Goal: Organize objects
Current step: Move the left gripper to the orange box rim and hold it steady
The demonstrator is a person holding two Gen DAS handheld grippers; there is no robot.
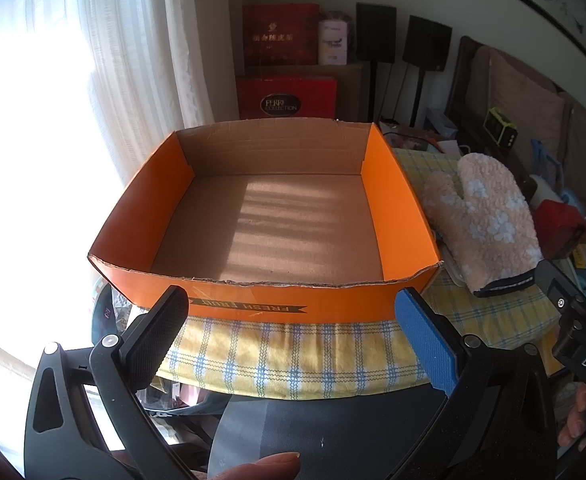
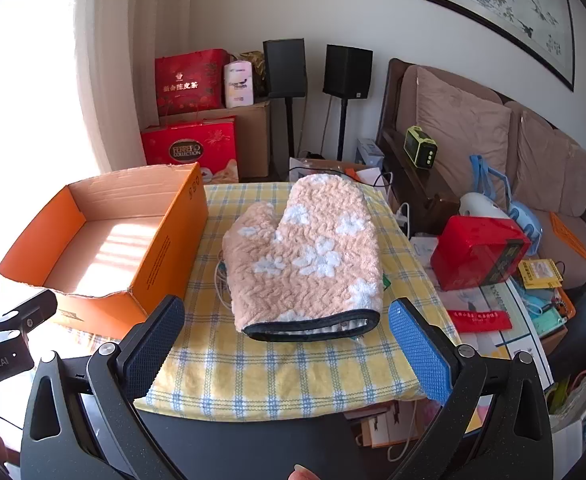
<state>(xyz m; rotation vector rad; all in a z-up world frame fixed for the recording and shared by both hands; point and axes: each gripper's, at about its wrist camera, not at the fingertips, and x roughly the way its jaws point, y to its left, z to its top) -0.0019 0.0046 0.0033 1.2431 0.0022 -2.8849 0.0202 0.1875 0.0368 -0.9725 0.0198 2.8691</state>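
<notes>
Shallow orange cardboard box point(image 1: 265, 216), rough-cut rim, plain brown interior, sits on a yellow-and-blue checked woven cloth point(image 2: 277, 372). A fluffy peach oven mitt point(image 2: 305, 256), white floral tufts, dark-bound cuff, lies just beside the box. Left gripper point(image 1: 293, 320) and right gripper point(image 2: 287, 328): jaws spread fully wide, holding and touching nothing.

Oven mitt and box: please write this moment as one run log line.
oven mitt: on cloth, right of box | orange box: empty | left gripper: open | right gripper: open, before mitt
</notes>
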